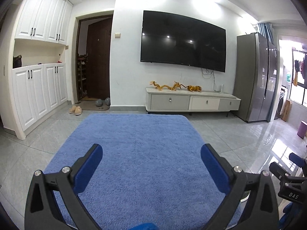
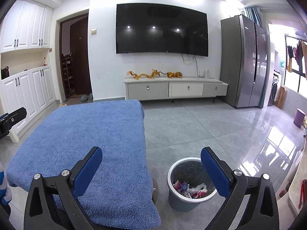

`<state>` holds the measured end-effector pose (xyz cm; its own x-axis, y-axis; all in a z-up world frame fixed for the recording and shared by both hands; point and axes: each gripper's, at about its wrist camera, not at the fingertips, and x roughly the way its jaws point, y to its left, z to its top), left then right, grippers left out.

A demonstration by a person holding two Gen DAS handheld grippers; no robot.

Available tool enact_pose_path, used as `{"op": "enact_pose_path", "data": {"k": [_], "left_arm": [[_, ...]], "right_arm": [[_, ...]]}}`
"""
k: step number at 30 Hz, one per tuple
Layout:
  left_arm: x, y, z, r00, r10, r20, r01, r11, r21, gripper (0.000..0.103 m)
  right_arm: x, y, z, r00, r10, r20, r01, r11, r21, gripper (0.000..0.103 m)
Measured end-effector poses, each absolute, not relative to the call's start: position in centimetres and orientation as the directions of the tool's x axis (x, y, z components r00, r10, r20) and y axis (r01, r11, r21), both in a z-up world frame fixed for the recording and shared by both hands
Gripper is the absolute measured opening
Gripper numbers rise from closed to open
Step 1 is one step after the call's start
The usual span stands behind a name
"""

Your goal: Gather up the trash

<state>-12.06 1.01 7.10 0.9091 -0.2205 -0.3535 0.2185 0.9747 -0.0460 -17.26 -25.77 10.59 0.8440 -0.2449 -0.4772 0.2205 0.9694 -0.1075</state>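
Grey glossy floor tiles (image 2: 191, 122) fill a living room whose far wall carries a large dark television (image 1: 182, 40), and everything else is placed against that screen. Directly below the television a low white cabinet (image 1: 191, 101) is seen, with golden dragon figures (image 1: 174, 87) laid along its top. Left of the television a dark doorway (image 1: 94, 57) and white cupboards (image 1: 38, 61) are found; right of it a tall steel refrigerator (image 2: 243, 61) is stood, and further right a small purple bin (image 2: 299, 117) on the floor. In front of the television, towards the cameras, a table is draped with a fluffy blue cover (image 1: 134, 153).

The left gripper (image 1: 151, 151) is held over the blue cover with its blue-padded jaws spread wide and nothing between them. The right gripper (image 2: 151, 153) is likewise spread wide and empty, its left finger (image 2: 86, 170) over the edge of the blue cover and its right finger over the rim of a grey trash bucket (image 2: 180, 197). That bucket is set on the floor beside the covered table, on the side away from the doorway, nearest the cameras and well apart from the television. Inside the bucket, crumpled wrappers and plastic trash (image 2: 190, 188) are seen lying at the bottom. No trash can be made out on the blue cover.
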Motion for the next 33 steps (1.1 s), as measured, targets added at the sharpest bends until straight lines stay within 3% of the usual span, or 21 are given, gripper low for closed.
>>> {"op": "enact_pose_path", "data": {"k": [17, 33], "left_arm": [[-15.7, -0.4, 8.3, 0.902, -0.262, -0.342, 0.265, 0.964, -0.040, 0.103], [-15.0, -2.8, 6.9, 0.871, -0.285, -0.400, 0.303, 0.953, -0.017, 0.103]], "right_arm": [[-19.6, -24.5, 11.9, 0.872, -0.249, -0.421, 0.209, 0.968, -0.139, 0.103], [-19.2, -25.3, 10.7, 0.838, -0.287, -0.464, 0.234, 0.957, -0.169, 0.103]]}}
